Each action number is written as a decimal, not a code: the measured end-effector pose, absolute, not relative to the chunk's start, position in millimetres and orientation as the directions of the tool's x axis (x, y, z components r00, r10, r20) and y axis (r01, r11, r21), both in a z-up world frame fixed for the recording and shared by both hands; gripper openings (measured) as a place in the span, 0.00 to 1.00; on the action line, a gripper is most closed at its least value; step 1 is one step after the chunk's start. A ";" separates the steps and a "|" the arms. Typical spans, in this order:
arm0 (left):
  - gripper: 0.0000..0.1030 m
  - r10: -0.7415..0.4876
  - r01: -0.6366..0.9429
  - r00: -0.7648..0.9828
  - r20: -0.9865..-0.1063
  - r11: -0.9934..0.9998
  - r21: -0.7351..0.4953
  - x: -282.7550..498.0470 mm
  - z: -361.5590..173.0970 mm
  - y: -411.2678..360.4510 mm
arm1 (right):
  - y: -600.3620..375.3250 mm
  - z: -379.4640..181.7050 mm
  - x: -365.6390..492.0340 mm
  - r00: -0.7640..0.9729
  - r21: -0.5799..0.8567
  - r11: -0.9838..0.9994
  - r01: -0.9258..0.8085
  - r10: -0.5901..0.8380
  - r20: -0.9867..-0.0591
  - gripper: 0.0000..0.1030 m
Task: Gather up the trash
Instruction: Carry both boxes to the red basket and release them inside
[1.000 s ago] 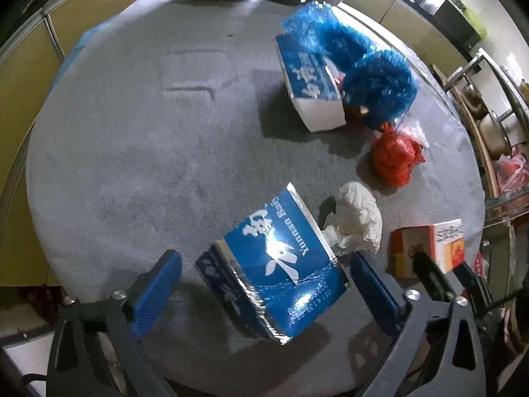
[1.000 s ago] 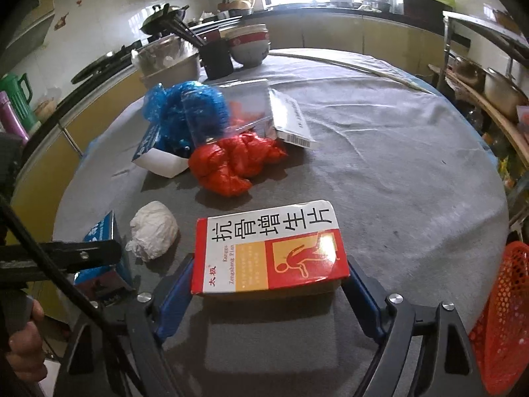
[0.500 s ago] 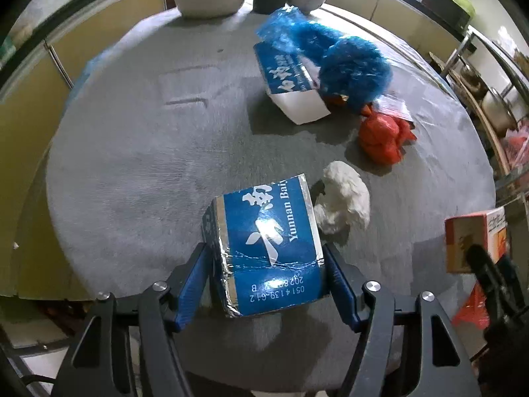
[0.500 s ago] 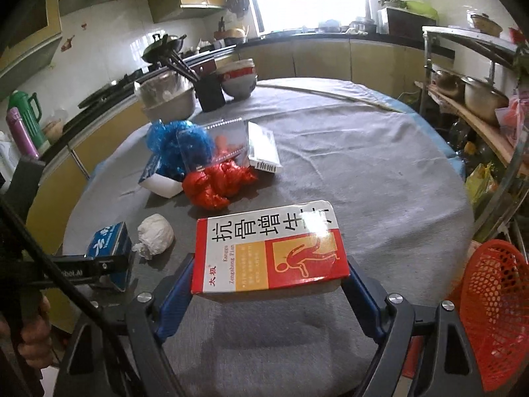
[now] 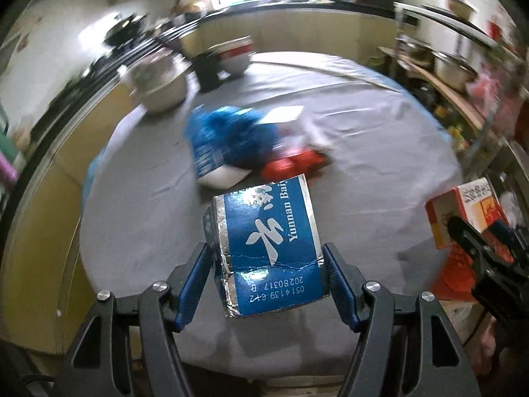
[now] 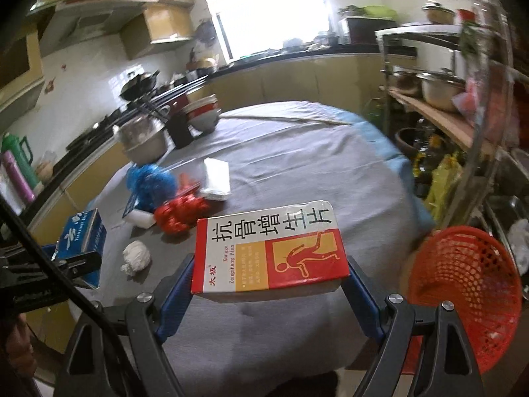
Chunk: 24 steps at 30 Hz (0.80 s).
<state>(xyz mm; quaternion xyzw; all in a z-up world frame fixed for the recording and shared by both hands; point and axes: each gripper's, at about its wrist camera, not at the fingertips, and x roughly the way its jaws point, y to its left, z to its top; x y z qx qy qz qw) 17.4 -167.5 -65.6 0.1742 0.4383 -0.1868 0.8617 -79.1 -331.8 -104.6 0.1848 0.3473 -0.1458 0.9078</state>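
My left gripper (image 5: 266, 264) is shut on a blue and silver carton (image 5: 267, 248) and holds it above the near edge of the round grey table (image 5: 148, 205). It also shows in the right wrist view (image 6: 81, 238). My right gripper (image 6: 267, 278) is shut on a red and white medicine box (image 6: 267, 248), held above the table's near side; the box also shows in the left wrist view (image 5: 463, 208). A red mesh trash basket (image 6: 463, 294) stands off the table at the right. On the table lie a white paper wad (image 6: 135, 258), a red bag (image 6: 180, 213) and blue bags (image 6: 150, 182).
A second blue and white carton (image 5: 211, 165) lies by the blue bags. A clear plastic tray (image 6: 216, 178) lies behind the red bag. Metal bowls (image 6: 142, 139), a dark cup (image 6: 180, 129) and stacked bowls (image 6: 203, 115) stand at the far edge. A shelf rack (image 6: 446, 106) with pots stands at the right.
My left gripper closed on the blue carton and lifted it off the table. My right gripper rose with the medicine box and the red basket came into view.
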 end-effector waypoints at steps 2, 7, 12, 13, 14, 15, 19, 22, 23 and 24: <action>0.67 -0.190 0.521 0.542 -0.818 0.841 0.150 6.4 -62.6 -189.0 | -345.7 -101.2 -92.6 0.718 0.240 0.875 0.421 -0.160 -0.677 0.84; 0.67 -0.235 0.616 0.525 -0.818 0.768 0.175 -15.0 -52.9 -230.6 | -378.6 -94.7 -125.7 0.715 0.255 0.831 0.495 -0.222 -0.663 0.84; 0.67 -0.276 0.694 0.505 -0.817 0.692 0.196 -45.0 -48.3 -276.9 | -413.5 -90.0 -163.5 0.700 0.265 0.778 0.570 -0.291 -0.652 0.84; 0.68 -0.283 0.707 0.500 -0.818 0.679 0.197 -50.2 -47.9 -285.3 | -420.8 -89.8 -170.4 0.696 0.268 0.767 0.584 -0.302 -0.651 0.84; 0.67 -0.292 0.723 0.493 -0.819 0.661 0.200 -55.8 -47.8 -297.0 | -429.9 -90.1 -179.7 0.689 0.275 0.749 0.603 -0.315 -0.653 0.84; 0.67 -0.297 0.732 0.491 -0.819 0.651 0.202 -60.0 -47.1 -303.5 | -434.8 -90.4 -186.1 0.684 0.277 0.738 0.615 -0.324 -0.654 0.84; 0.67 -0.317 0.769 0.482 -0.817 0.600 0.220 -77.0 -46.8 -338.0 | -460.1 -94.8 -212.7 0.656 0.288 0.689 0.665 -0.356 -0.665 0.84; 0.68 -0.331 0.790 0.475 -0.815 0.569 0.230 -89.0 -46.1 -360.2 | -477.3 -99.0 -231.1 0.638 0.297 0.654 0.696 -0.372 -0.675 0.84; 0.68 -0.334 0.796 0.473 -0.815 0.558 0.234 -92.5 -46.4 -367.4 | -482.5 -100.4 -236.2 0.632 0.300 0.643 0.704 -0.376 -0.677 0.84; 0.68 -0.336 0.801 0.473 -0.814 0.550 0.238 -94.7 -47.2 -374.0 | -486.6 -101.7 -239.9 0.627 0.302 0.635 0.711 -0.380 -0.680 0.84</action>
